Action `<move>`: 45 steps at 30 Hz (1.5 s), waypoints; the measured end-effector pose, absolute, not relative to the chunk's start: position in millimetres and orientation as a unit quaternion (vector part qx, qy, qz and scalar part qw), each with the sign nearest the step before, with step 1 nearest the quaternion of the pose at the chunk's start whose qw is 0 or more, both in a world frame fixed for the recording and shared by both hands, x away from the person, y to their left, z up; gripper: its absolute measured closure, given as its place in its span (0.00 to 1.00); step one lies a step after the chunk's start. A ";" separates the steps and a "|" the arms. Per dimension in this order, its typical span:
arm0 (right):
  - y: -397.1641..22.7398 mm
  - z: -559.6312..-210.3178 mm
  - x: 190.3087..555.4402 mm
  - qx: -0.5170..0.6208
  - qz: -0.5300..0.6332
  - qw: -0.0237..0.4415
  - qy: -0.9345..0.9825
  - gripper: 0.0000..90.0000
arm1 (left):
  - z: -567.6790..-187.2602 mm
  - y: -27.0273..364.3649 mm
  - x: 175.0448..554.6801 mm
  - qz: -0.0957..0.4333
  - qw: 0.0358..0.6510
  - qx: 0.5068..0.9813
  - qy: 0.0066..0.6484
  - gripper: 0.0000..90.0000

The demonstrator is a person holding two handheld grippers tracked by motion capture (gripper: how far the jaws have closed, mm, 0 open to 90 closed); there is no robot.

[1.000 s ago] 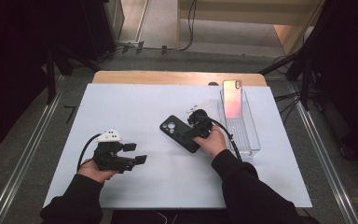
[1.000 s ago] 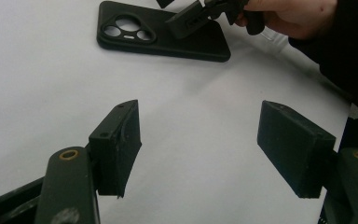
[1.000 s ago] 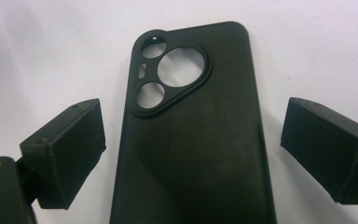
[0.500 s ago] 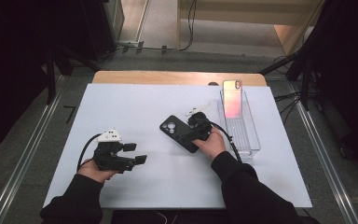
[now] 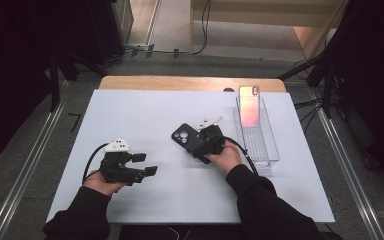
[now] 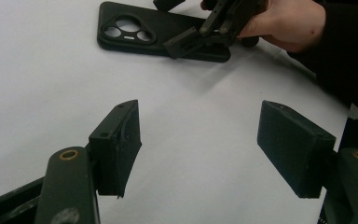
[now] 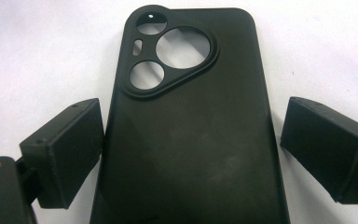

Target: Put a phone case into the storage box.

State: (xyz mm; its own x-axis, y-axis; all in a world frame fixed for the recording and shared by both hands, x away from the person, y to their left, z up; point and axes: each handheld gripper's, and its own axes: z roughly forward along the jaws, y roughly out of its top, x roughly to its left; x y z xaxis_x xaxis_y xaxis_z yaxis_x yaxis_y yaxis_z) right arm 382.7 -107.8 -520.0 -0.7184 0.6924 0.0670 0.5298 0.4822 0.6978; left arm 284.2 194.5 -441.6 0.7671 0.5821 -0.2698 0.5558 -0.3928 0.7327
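Observation:
A black phone case (image 5: 182, 135) lies back up on the white table (image 5: 155, 115), its camera cutouts toward the far side. In the right gripper view the case (image 7: 191, 140) sits between the jaws of my right gripper (image 7: 191, 149), one pad at each long edge and a thin gap at the right pad, so the gripper is open. In the high view my right gripper (image 5: 196, 145) rests at the case's near end. My left gripper (image 5: 146, 164) stands open near the table's front left with only bare table between its pads (image 6: 119, 140). From there the case (image 6: 135, 30) lies ahead.
A clear plastic tray (image 5: 265, 145) stands at the right, with a phone (image 5: 249, 105) leaning in its far end. A wooden strip (image 5: 180, 83) runs along the far edge of the table. Cables trail from both grippers.

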 end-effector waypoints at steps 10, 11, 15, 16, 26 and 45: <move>-103.0 -520.4 379.1 0.353 0.345 0.134 0.859 0.06 | -441.6 194.5 284.2 0.016 0.432 0.834 0.341 0.34; -103.1 -520.5 378.9 0.355 0.346 0.133 0.858 0.06 | -441.4 194.7 284.3 0.015 0.431 0.835 0.341 0.34; -103.4 -520.4 378.4 0.353 0.348 0.134 0.858 0.09 | -441.6 194.4 284.3 0.016 0.430 0.836 0.341 0.34; -103.4 -520.1 377.1 0.355 0.348 0.133 0.858 0.11 | -441.7 194.3 284.3 0.015 0.430 0.836 0.341 0.34; -104.6 -519.5 376.9 0.350 0.352 0.132 0.858 0.13 | -441.5 194.6 284.5 0.015 0.430 0.835 0.341 0.34; -109.9 -504.2 376.8 0.361 0.367 0.128 0.848 0.14 | -441.9 194.7 286.4 0.012 0.432 0.835 0.341 0.34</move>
State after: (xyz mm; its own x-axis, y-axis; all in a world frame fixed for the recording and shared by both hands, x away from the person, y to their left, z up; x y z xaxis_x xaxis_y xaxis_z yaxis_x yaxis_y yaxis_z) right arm 376.8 -109.9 -504.2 -0.7068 0.7058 0.0481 0.5176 0.4696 0.7153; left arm 286.4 194.7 -441.9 0.7667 0.5798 -0.2757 0.5599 -0.3936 0.7291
